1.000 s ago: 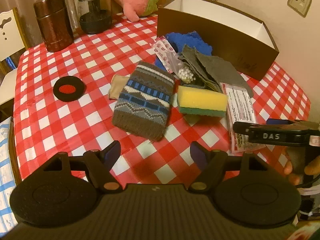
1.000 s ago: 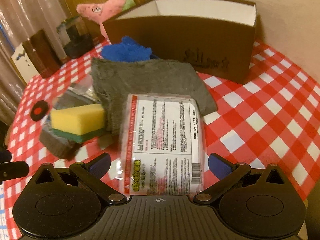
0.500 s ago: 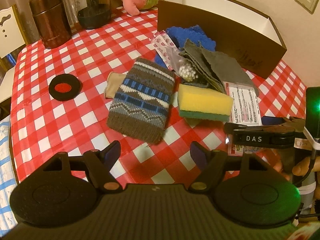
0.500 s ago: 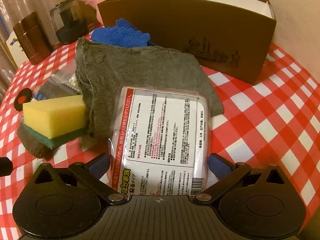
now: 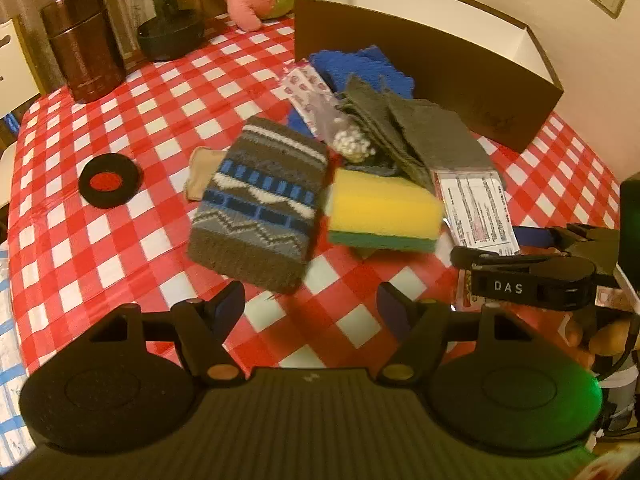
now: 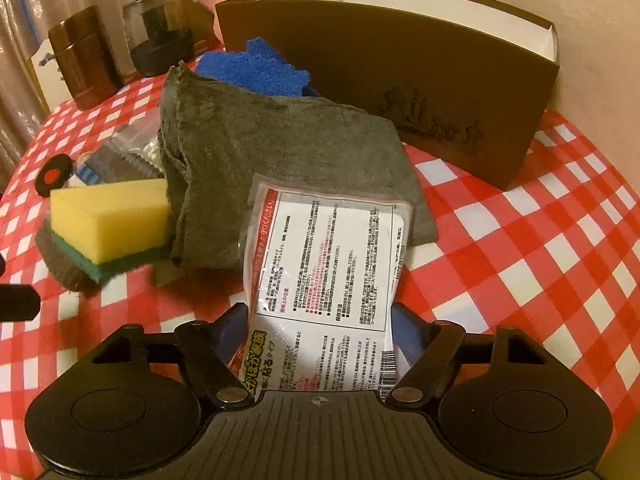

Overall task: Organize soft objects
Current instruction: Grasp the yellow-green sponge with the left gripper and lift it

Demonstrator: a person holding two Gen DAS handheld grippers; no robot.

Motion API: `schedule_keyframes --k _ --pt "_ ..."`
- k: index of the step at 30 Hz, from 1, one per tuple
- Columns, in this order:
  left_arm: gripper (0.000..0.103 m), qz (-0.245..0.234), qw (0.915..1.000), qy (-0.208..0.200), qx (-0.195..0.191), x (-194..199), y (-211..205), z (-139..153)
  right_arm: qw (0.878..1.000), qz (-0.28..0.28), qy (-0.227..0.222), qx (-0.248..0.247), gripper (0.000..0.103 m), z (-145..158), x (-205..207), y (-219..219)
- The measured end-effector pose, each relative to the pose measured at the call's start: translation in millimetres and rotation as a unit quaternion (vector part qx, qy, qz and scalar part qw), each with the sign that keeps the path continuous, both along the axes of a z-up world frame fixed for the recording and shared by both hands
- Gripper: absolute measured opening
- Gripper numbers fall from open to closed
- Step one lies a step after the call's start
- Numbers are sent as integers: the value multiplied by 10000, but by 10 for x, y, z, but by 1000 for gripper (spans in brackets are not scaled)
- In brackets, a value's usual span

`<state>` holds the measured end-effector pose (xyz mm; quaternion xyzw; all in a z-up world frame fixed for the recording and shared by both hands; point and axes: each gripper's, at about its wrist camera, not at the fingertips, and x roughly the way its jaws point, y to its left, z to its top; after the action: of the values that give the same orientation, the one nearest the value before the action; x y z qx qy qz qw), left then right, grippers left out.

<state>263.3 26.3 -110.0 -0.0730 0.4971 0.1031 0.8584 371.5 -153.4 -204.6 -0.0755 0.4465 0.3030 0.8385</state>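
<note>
Your right gripper has narrowed since half a second ago: its blue fingers, then spread wide on either side of the printed plastic packet, now press against the packet's two long edges, so you are holding it by its near end. The packet lies straight ahead between the fingers, its far end resting on the grey felt cloth. Ahead and left of the tool sits the yellow-and-green sponge; beyond the cloth is the blue cloth, and further ahead to the right stands the brown box on the checked tablecloth.

Your left gripper stays wide apart and holds nothing, hovering over bare tablecloth as before. It has drifted slightly closer to the pile: the striped knit pouch lies just ahead of its fingers, with the sponge ahead and right, touching the pouch. A clear bag of small white beads rests further on, against the felt. From this view the right gripper sits off to the right over the packet, though whether the packet has lifted off the table is hard to tell
</note>
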Motion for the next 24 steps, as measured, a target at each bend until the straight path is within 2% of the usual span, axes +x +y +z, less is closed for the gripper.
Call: schedule_keyframes --k 6,10,16,22,24 --pt "71 -59 9999 -71 -62 50 -63 27 10000 -46 -48 51 75 60 -29 -151" --pt "71 -37 9995 -167 -275 114 -83 58 9998 -124 -95 114 75 143 -13 -262" --pt "71 -206 9996 -172 -84 232 -193 27 9995 -269 -75 167 75 212 42 -413" --pt "72 -241 9993 -245 -171 359 -216 -12 9992 -353 -86 191 75 250 81 -528" --pt "72 -231 9994 -241 -97 425 -225 -40 9990 -391 -62 191 75 248 102 -564"
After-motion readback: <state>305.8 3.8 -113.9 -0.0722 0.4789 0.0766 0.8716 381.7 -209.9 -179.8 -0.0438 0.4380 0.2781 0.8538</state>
